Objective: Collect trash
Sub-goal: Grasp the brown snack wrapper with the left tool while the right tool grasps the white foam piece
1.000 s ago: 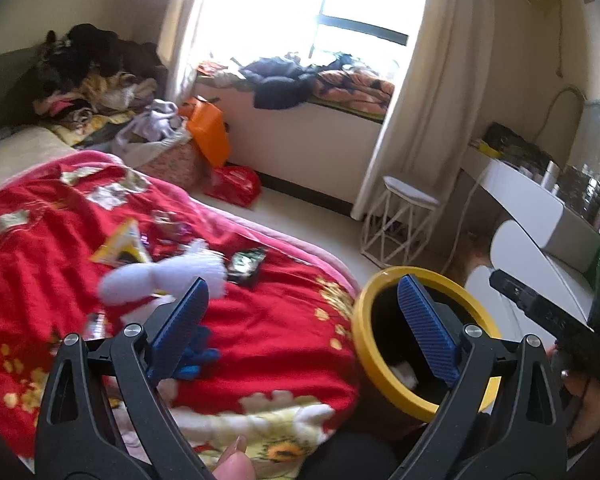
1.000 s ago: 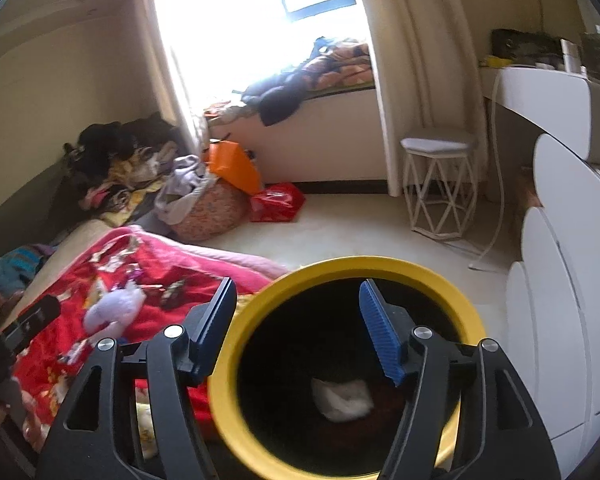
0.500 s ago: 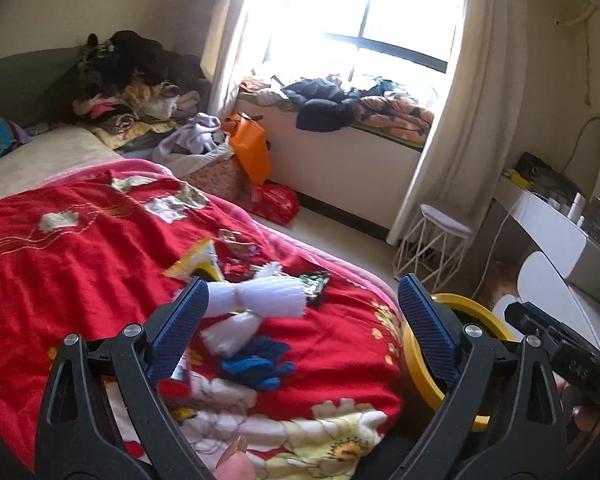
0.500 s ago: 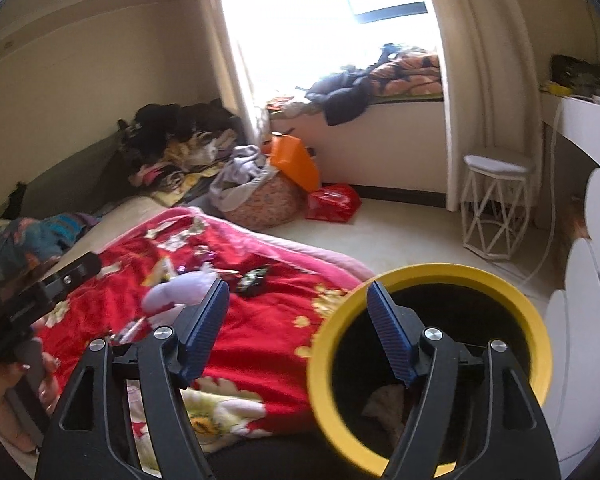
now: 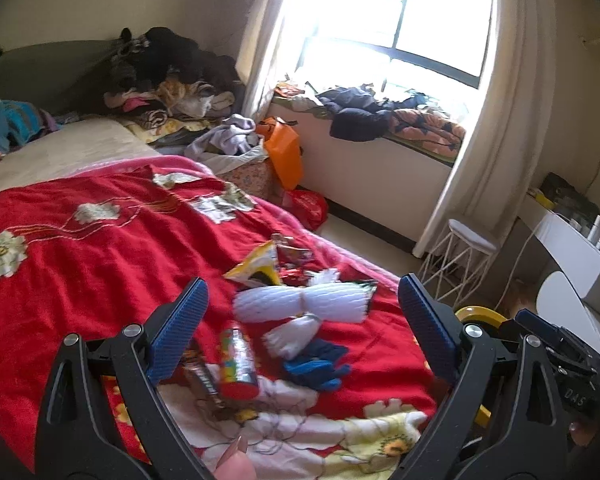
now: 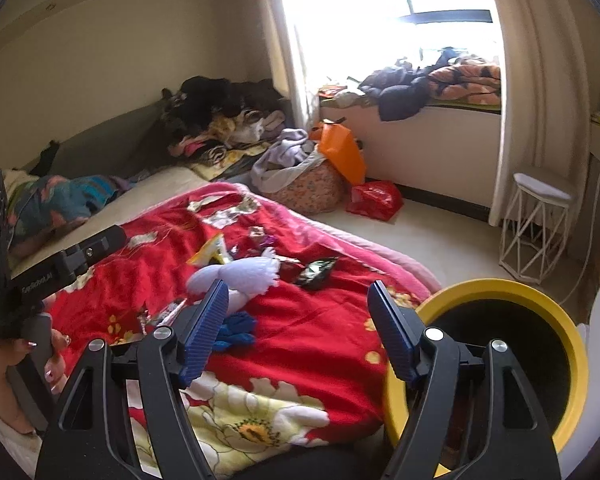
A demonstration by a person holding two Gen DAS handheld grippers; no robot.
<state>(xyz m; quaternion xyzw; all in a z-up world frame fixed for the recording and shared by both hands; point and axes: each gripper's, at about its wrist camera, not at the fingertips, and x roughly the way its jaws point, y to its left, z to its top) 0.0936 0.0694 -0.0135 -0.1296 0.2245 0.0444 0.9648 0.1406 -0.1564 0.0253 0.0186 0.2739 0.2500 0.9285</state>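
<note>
Trash lies scattered on the red flowered blanket [image 5: 80, 264]: white foam nets [image 5: 300, 306], a yellow wrapper [image 5: 256, 268], a shiny colourful tube [image 5: 238, 360], a blue cloth piece [image 5: 316, 366] and a dark wrapper [image 6: 316, 270]. My left gripper [image 5: 302, 284] hangs open over the bed's near edge, above the foam nets and tube, and holds nothing. My right gripper [image 6: 296, 286] is open too, with nothing between its pads, just left of the yellow-rimmed black bin [image 6: 572, 360]. The bin's rim [image 5: 476, 314] peeks out at the right of the left wrist view.
Piles of clothes [image 6: 220, 120] sit at the bed's far end. A floral basket [image 6: 304, 188], an orange bag [image 6: 342, 152] and a red bag [image 6: 374, 198] stand on the floor under the window seat. A white wire stool [image 6: 540, 216] and white furniture [image 5: 572, 264] line the right side.
Both views have swung left, from the bin toward the bed; the bin has slid to the right edge. The right jaws stand slightly wider than a second ago.
</note>
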